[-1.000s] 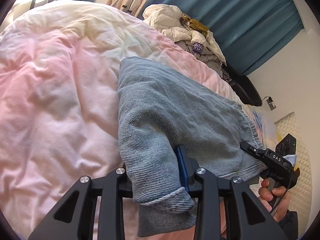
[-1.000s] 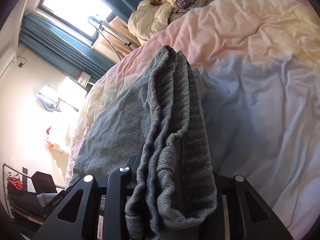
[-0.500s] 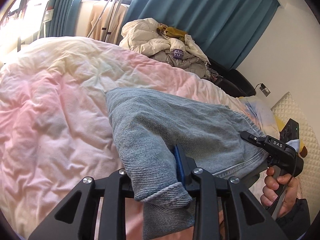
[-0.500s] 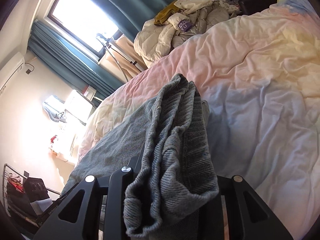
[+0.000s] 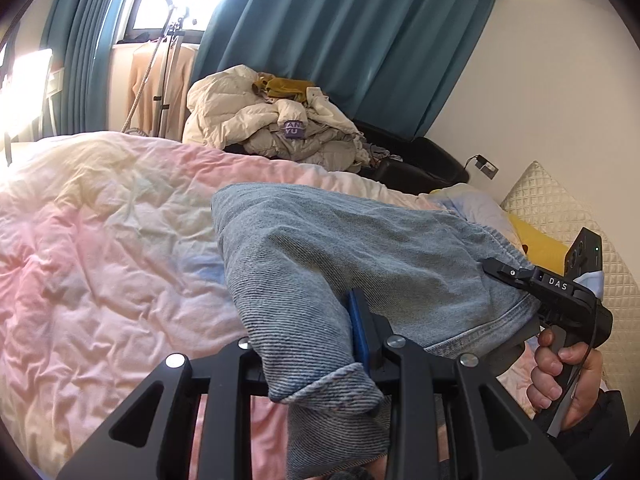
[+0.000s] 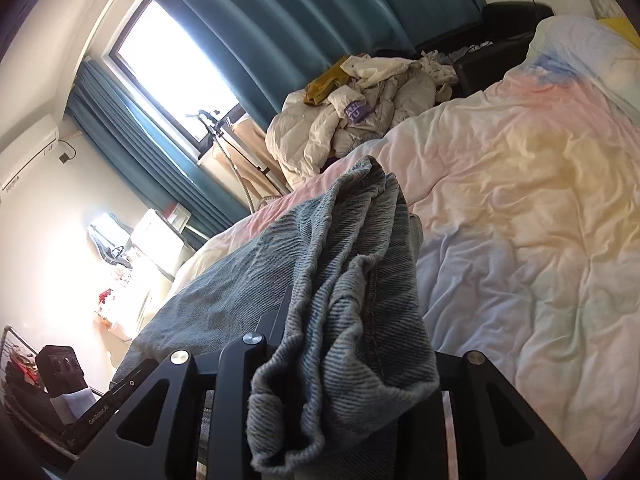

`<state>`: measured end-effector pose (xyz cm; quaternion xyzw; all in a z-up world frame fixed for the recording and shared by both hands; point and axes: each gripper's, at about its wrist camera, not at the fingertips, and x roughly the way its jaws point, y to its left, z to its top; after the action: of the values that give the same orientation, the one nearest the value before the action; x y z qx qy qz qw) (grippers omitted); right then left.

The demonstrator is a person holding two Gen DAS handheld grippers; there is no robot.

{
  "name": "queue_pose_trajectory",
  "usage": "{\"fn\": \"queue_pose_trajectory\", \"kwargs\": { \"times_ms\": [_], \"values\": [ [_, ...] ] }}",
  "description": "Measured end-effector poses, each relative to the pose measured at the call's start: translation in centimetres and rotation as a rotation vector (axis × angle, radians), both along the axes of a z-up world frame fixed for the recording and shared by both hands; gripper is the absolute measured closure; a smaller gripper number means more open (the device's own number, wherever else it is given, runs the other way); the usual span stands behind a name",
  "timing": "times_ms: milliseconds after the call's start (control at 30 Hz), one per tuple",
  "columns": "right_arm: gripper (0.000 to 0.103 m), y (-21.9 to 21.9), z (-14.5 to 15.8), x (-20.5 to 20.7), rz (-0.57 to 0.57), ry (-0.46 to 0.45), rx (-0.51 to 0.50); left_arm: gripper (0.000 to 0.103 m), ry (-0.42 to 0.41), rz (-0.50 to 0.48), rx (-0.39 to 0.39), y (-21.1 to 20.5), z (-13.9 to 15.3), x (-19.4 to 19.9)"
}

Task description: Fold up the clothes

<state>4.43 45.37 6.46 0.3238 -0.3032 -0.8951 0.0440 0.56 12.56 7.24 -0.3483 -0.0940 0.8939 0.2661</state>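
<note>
Both grippers have risen, lifting the light blue denim garment (image 5: pixel 360 264) higher above the pink quilted bed (image 5: pixel 100 272). The left gripper (image 5: pixel 320 360) and right gripper (image 6: pixel 344 360) each have jaws clenched on a bunched edge, so the garment hangs between them, ready to be laid out for folding.

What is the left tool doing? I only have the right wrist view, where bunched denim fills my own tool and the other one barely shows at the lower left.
Observer: The left tool is shut on a turned-up hem of the denim garment.
Operator: Does the cloth run across to my side?
Observer: Yes. It spans from that hem to the right tool, which clamps its stitched edge.
Operator: What is behind my tool?
Observer: A hand wrapped around its grip.
</note>
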Motion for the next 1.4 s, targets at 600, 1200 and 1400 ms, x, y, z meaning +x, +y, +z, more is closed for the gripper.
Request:
{"fn": "queue_pose_trajectory", "kwargs": {
  "times_ms": [600, 1200, 1400],
  "values": [
    [0.076, 12.2, 8.8, 10.3, -0.19, 0.101, 0.101, 0.075, 0.082, -0.21, 0.021, 15.5, 5.8, 2.5],
    [0.076, 25.9, 0.6, 18.5, -0.55, 0.109, 0.158, 0.075, -0.015, -0.45, -0.04, 34.3, -3.0, 2.2],
    [0.076, 28.3, -4.2, 19.8, -0.641, 0.077, 0.202, 0.075, -0.015, -0.526, -0.062, 38.4, -7.0, 2.0]
  ]
}}
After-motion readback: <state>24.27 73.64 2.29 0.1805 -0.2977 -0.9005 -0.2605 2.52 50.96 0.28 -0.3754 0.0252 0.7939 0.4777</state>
